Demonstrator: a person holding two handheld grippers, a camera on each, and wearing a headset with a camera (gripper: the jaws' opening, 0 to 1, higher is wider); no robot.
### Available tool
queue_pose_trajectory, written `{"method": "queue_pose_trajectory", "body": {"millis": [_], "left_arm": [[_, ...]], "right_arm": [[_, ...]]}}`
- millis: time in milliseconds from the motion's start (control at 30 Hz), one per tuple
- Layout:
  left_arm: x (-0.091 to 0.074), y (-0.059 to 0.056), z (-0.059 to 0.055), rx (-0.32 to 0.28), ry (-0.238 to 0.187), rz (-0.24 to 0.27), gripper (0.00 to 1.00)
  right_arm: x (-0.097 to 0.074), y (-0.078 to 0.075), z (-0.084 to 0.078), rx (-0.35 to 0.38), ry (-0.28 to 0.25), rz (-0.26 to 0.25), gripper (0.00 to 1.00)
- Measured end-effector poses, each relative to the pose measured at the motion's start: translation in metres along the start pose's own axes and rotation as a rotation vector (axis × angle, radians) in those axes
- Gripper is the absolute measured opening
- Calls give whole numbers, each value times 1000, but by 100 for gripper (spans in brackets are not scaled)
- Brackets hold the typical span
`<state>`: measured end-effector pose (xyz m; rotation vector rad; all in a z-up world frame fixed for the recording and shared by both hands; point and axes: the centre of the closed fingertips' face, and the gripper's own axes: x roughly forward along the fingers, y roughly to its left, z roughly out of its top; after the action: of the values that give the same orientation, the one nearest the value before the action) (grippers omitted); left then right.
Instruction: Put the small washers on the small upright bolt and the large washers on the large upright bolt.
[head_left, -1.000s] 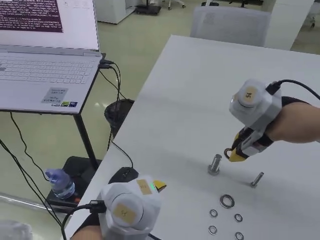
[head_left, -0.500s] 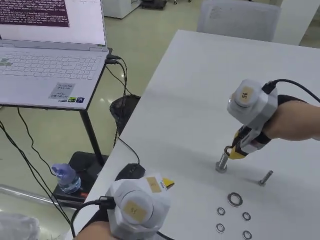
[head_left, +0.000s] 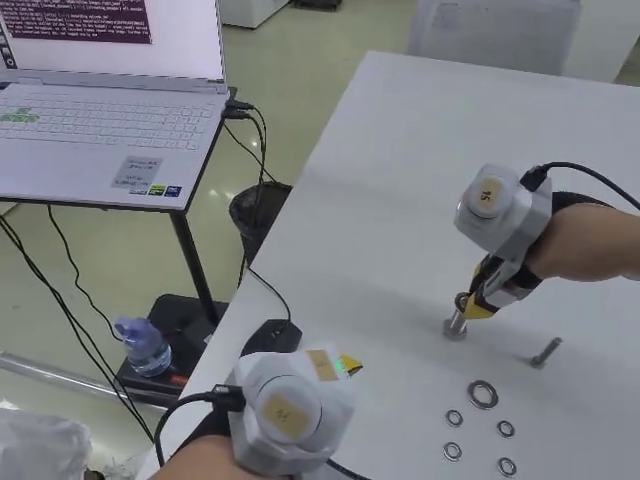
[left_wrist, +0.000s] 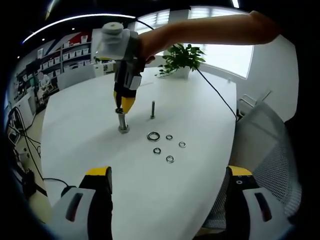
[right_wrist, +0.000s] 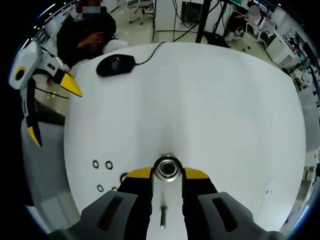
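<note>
The large upright bolt (head_left: 456, 325) stands on the white table (head_left: 400, 180), also seen in the left gripper view (left_wrist: 122, 124). My right gripper (head_left: 468, 303) is shut on a large washer (right_wrist: 167, 168) right over that bolt's top. The small upright bolt (head_left: 546, 352) stands to its right. On the table lie another large washer (head_left: 483, 393) and several small washers (head_left: 454, 418). My left gripper (left_wrist: 169, 172) is open and holds nothing, low at the table's near edge (head_left: 345, 366), well away from the bolts.
A black mouse (head_left: 270, 336) with its cable lies at the table edge beside my left gripper. A laptop (head_left: 100, 120) sits on a stand to the left, with a water bottle (head_left: 146, 346) on the floor. A chair (head_left: 490, 30) stands at the far end.
My right gripper has carried the large washer left and down, from beside the large bolt to just over its top. The left gripper has stayed low; the head camera has shifted.
</note>
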<state>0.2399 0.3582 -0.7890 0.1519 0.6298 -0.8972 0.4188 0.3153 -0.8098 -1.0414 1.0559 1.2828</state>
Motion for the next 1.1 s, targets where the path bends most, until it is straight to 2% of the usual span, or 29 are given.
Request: {"method": "queue_pose_trajectory", "body": {"millis": [533,1100], "left_arm": [[-4,-1,2,2,-11,3,92],[-7,-2,-5,-1,1,6,90]], "right_arm": [[23,-1,-2,-6,32,-1,22],[42,2,-5,7,52,7,22]]}}
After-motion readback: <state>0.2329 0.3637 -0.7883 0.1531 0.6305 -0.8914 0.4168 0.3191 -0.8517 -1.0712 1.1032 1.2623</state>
